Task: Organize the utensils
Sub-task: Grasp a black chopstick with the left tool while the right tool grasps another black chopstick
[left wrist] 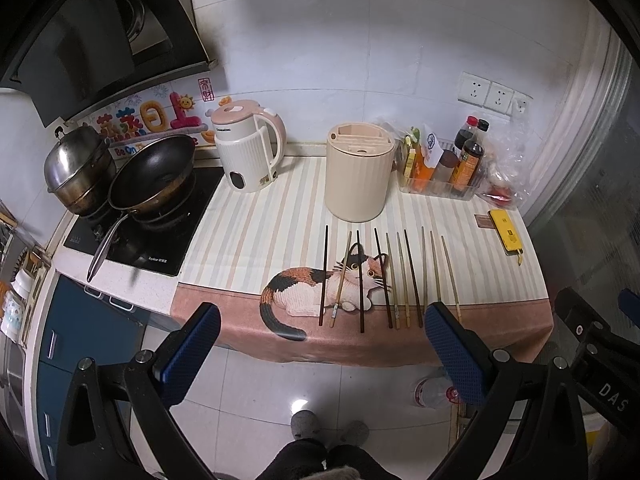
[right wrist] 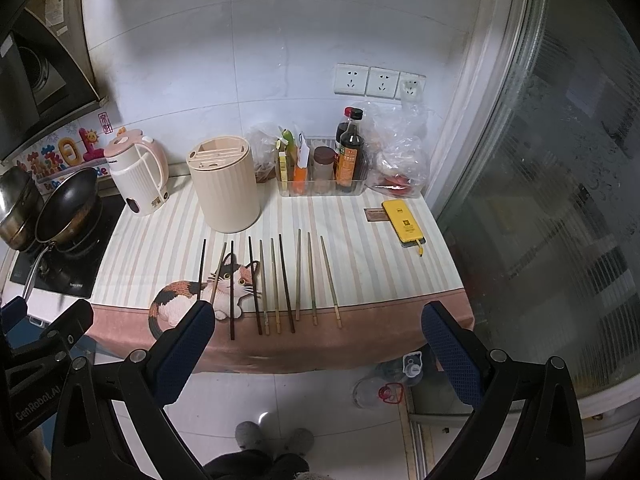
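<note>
Ten chopsticks (left wrist: 386,278) lie side by side on the counter (left wrist: 256,232), spaced for single picks, just before the slotted holder (left wrist: 358,172) likely meant for them. Left tongs (left wrist: 322,354) and right tongs (right wrist: 318,354) spread wide, empty, hovering short of the counter

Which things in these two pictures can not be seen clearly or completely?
- Near ends of the two rightmost pale wooden chopsticks: left wrist view, hidden behind the left gripper's blue pad.
- Inside of the cream ribbed utensil holder: both views, only its slotted top shows.
- Near end of the leftmost dark chopstick: right wrist view, covered by the right gripper's pad.
- Label on the dark sauce bottle: too small.
</note>
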Tool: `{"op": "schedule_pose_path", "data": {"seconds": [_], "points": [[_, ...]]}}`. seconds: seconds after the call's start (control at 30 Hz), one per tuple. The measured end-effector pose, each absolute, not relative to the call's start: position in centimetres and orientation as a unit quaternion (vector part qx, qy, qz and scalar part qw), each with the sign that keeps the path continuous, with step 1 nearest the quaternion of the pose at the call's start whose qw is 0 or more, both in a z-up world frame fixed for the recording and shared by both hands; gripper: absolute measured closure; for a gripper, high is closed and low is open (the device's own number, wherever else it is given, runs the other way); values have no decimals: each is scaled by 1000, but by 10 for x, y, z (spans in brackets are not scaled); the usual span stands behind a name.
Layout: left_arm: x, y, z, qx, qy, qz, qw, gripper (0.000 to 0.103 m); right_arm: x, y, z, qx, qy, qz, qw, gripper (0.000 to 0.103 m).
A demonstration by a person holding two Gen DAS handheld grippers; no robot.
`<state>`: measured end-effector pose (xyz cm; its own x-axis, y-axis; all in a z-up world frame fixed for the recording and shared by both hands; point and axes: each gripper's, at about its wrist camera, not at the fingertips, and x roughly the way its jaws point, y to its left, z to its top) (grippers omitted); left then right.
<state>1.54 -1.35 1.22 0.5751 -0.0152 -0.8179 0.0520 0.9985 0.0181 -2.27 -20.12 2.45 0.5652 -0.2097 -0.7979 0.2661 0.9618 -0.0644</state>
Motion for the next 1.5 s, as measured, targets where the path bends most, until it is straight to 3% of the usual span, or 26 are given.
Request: {"op": "schedule_pose_path", "data": {"seconds": [0.23,0.4,0.53,0.67,0.7,0.87,0.97,1.13,1.2,1.27,1.3,1.37,1.5], "points": [[45,-17,-13,42,417,18,908,0,-3,-217,5,53,435,-140,888,0],[85,-13,-54,48,434,55,898,0,27,-237,-38,70,448,-140,880,1],[120,-10,-94,54,471,70,878,0,64,-250,-85,75,474,-132,867,17],[156,0,-143,51,515,71,853,0,106,-259,-137,108,507,-106,848,54],[169,3,-160,42,533,63,843,0,113,-258,-144,112,512,-101,846,58],[213,8,-222,18,591,21,806,3,164,-250,-202,124,557,-80,817,60],[237,2,-259,15,624,-9,781,27,192,-246,-240,146,593,-64,789,60],[269,-14,-309,28,664,-40,746,43,234,-247,-292,152,638,-71,752,60],[276,-19,-321,38,672,-46,738,56,249,-249,-309,148,650,-77,741,60],[282,-22,-330,45,678,-49,732,60,260,-248,-320,140,661,-80,733,60],[284,-23,-333,48,679,-51,731,70,264,-249,-323,138,665,-80,730,60],[287,-25,-333,55,674,-54,735,76,273,-246,-333,129,676,-77,722,60],[289,-29,-330,66,668,-66,738,98,286,-237,-350,105,698,-76,704,71]]}}
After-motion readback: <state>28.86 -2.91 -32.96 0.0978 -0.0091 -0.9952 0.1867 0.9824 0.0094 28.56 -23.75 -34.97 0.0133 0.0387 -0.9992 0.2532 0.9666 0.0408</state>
